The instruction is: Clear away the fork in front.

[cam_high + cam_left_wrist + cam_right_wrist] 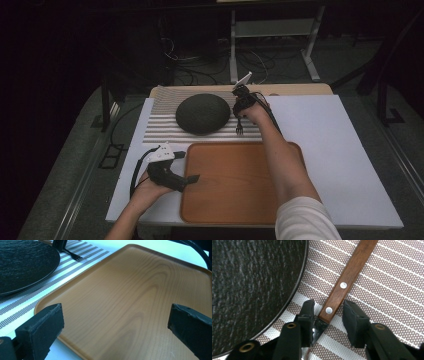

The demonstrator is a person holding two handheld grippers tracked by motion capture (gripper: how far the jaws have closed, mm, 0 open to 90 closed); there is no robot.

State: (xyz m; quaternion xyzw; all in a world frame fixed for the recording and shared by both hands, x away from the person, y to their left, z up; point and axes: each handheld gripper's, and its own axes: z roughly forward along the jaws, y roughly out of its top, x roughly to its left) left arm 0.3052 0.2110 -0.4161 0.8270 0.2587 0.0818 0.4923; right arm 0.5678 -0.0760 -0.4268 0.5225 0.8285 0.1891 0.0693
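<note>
Right gripper view puts my right gripper (pixel 328 323) spread astride the fork (pixel 347 280) on the mat (pixel 387 290) beside the plate (pixel 249 290); light, stiff, slippery-necked, so I'd pinch its riveted wooden handle.

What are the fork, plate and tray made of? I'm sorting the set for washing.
Fork: the handle looks like brown wood with a visible grain, fixed by two shiny metal rivets; the neck looks metal. Plate: dark and matt with a rough, slate-like texture, perhaps stone or stoneware. Tray: smooth, with wood grain, likely wood or veneer.
</note>
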